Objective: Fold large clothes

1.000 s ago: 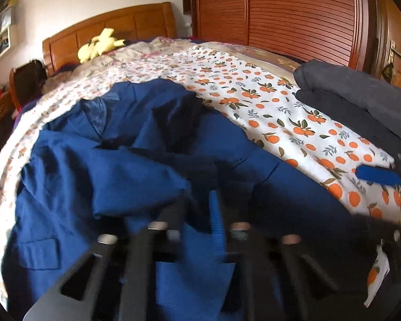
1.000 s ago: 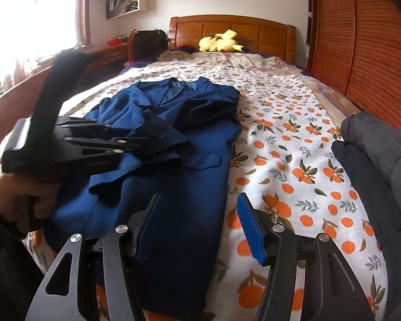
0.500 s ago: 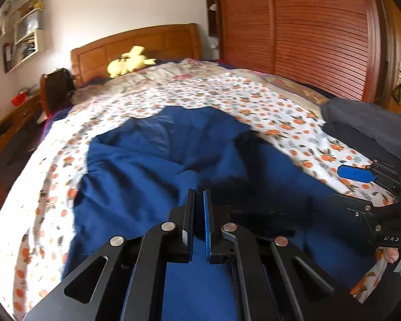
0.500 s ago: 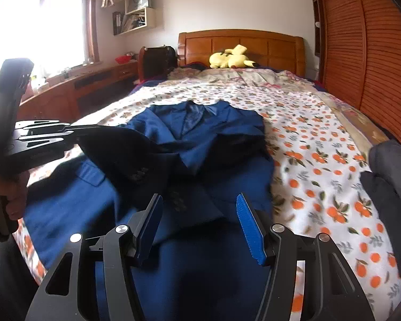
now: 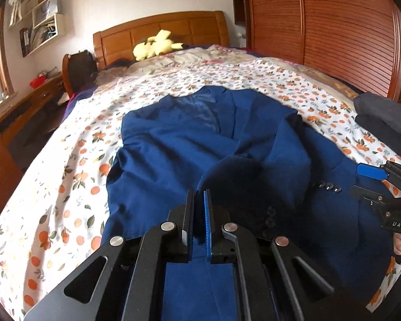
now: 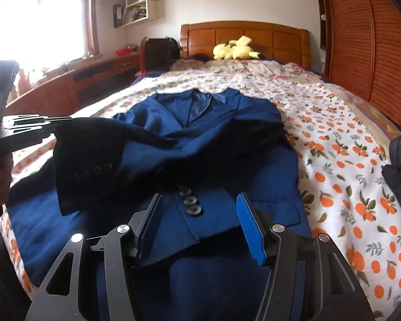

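Item: blue suit jacket (image 6: 227,144), lying front-up on the orange-print bedspread (image 6: 347,165), collar toward the headboard.

Change since a second ago: its sleeve (image 6: 93,160), then bunched on the chest, now hangs lifted and drawn across the front.

Left gripper (image 5: 199,200): pinching the sleeve's cuff, jaws easing open slightly with cloth between.

Right gripper (image 6: 199,211): spread, empty, above the hem.

Assessment: sleeve fold apparently under way; body folds remain.

Blown-out daylight from the window (image 6: 40,21), fisheye bending at dark-vignetted edges, soft shadows.
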`<state>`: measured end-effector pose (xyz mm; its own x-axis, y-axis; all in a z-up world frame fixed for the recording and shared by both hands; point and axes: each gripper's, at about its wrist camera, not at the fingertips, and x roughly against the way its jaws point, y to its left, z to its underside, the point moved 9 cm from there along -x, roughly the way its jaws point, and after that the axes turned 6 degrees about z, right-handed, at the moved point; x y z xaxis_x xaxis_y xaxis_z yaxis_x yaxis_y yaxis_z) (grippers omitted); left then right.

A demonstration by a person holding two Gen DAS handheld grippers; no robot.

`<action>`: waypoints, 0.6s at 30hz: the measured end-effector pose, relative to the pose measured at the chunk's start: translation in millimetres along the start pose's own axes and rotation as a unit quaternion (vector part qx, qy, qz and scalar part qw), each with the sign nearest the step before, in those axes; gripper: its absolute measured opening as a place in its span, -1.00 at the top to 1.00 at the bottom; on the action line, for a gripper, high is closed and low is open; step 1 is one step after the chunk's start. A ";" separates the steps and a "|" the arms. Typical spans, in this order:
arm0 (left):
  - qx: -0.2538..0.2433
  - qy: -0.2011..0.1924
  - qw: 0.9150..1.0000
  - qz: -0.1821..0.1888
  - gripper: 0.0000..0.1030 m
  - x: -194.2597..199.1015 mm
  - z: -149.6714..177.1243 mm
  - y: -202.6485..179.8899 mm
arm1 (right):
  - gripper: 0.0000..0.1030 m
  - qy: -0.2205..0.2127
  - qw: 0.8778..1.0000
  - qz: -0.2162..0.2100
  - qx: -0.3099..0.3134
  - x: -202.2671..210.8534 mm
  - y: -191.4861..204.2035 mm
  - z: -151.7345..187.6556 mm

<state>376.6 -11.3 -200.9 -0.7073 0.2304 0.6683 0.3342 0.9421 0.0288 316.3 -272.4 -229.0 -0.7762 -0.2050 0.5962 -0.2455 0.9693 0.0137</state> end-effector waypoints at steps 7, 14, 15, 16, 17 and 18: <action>0.016 0.003 1.000 -0.014 0.47 8.2 28.9 12.5 | -0.07 -0.003 1.000 -0.003 0.002 -1.2 0.7 3.9; 0.016 0.017 1.000 0.012 0.39 13.8 52.1 -11.8 | -0.07 -0.005 1.000 0.006 0.007 -1.9 2.2 6.0; 0.014 0.019 1.000 0.019 0.33 12.6 54.2 -17.7 | -0.07 -0.004 1.000 0.007 0.009 -2.3 2.7 6.6; 0.012 0.022 0.999 0.028 0.31 11.0 57.0 -25.9 | -0.07 -0.004 1.000 0.007 0.010 -2.6 3.0 7.0; 0.010 0.025 0.999 0.034 0.31 9.7 59.8 -32.7 | -0.07 -0.004 1.000 0.008 0.011 -2.8 3.4 7.7; 0.006 0.028 0.999 0.039 0.30 8.0 63.1 -39.6 | -0.07 -0.004 1.000 0.008 0.011 -3.0 3.2 8.1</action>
<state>318.4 -31.4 -243.7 -0.6430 0.2893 0.7091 0.3795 0.9246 -0.0331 313.2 -269.8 -237.3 -0.7846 -0.1906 0.5900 -0.2451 0.9694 -0.0127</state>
